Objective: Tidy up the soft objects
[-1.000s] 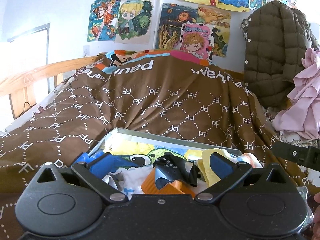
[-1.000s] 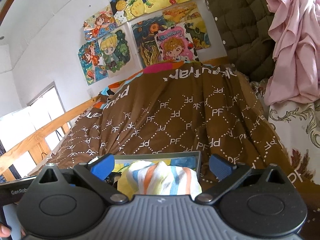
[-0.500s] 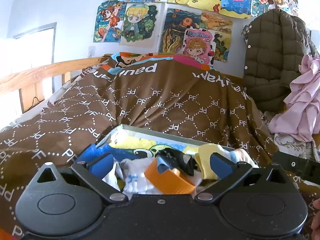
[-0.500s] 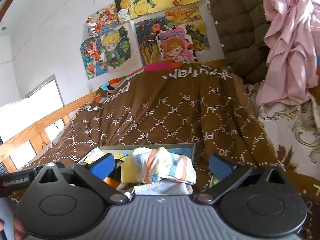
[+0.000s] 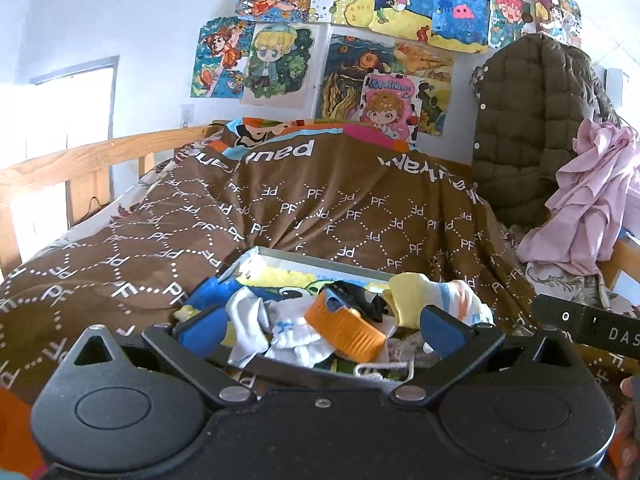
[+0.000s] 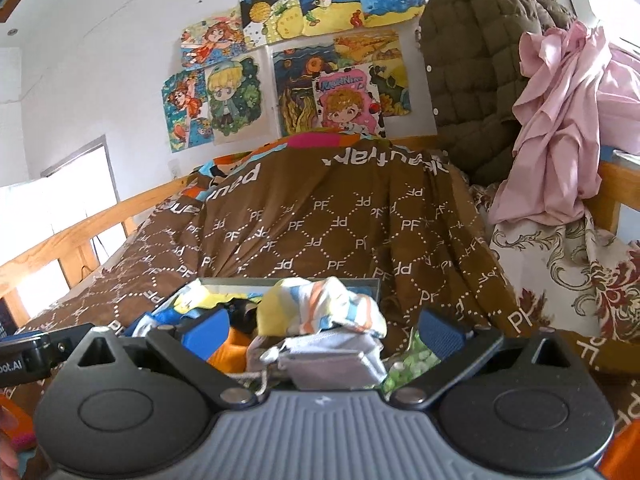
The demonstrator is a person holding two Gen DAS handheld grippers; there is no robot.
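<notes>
Both grippers, left (image 5: pixel 322 326) and right (image 6: pixel 324 330), hover with fingers spread wide, gripping nothing, over the box (image 5: pixel 320 259) on the bed, where socks (image 6: pixel 320 308) lie piled inside.

A bed (image 5: pixel 72 160) carries a brown quilt (image 5: pixel 320 216). On the quilt sits a box (image 5: pixel 316 258); right of the box, pink cloth (image 5: pixel 592 200) lies heaped.

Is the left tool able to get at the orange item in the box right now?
Probably yes: the left tool is open, and the orange item lies on top of the pile between its fingers, with only black fabric overlapping its far edge.
</notes>
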